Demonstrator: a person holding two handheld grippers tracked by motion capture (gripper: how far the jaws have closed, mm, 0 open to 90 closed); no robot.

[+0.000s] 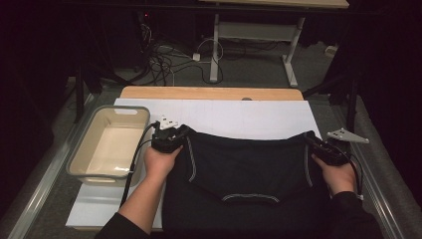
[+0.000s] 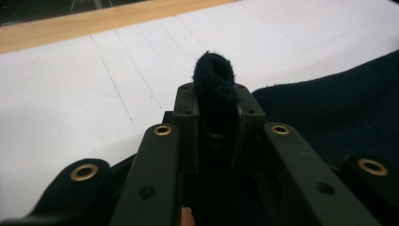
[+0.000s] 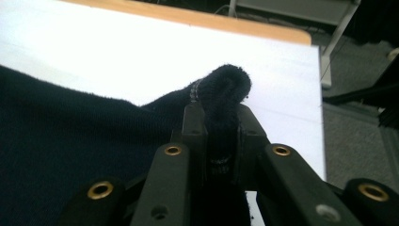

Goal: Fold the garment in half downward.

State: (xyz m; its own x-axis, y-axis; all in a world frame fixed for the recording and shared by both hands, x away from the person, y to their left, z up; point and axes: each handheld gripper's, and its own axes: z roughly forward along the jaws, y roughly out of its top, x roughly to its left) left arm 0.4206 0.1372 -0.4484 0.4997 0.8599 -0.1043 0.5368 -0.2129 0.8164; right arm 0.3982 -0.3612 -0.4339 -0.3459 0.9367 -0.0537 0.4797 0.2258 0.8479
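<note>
Dark garment: navy knit with pale stitched seams, spread on the white sheet over the table, its near part hanging off the front edge at 6 o'clock; its far edge runs straight between the two grippers. Left gripper: at 9 o'clock of the garment, held in the person's left hand, jaws pressed together on the garment's far left corner; in the left gripper view a bunched nub of the cloth stands up between the closed jaws, with white sheet beyond. Right gripper: at 3 o'clock of the garment, held in the right hand, jaws likewise clamped on the far right corner; in the right gripper view a rolled fold of cloth pokes out above the jaws, the rest of the garment trailing off toward 9 o'clock. Grey plate: just beside the right gripper at 3 o'clock. Basin: beige, grey-rimmed, on the sheet at 9 o'clock of the left gripper, near it but apart. Cable: black, trailing from the left gripper toward 7 o'clock beside the basin.
</note>
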